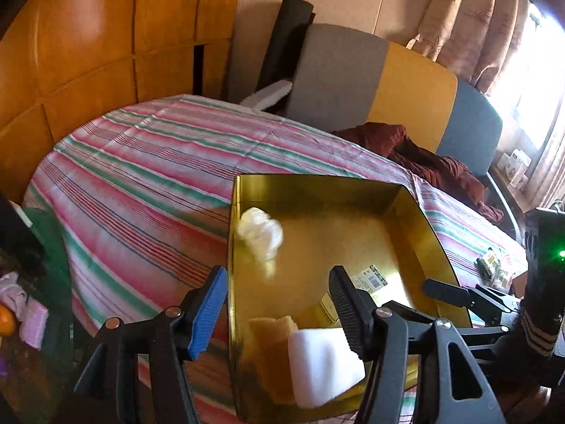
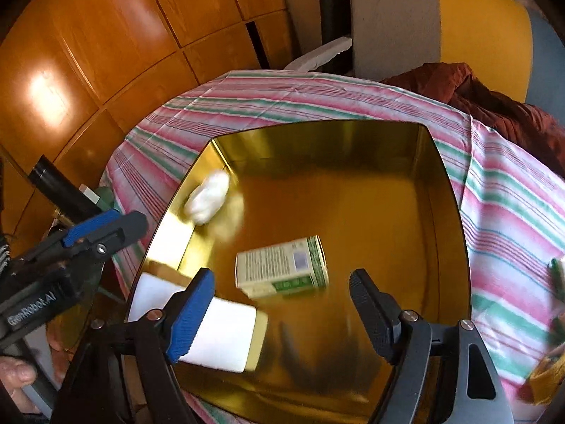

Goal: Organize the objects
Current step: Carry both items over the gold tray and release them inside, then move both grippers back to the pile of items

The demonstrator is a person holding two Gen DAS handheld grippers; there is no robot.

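Hovering over the gold tin [image 2: 438, 190] on the striped counter [image 1: 141, 162], your left claw [image 1: 279, 304] and right claw [image 2: 282, 304] are both spread, pinching nothing. Inside the tin, the white cotton wad [image 2: 208, 196] sits at ten o'clock, the green-and-white box [image 2: 282, 265] near centre, and the white block [image 2: 226, 335] at seven o'clock.
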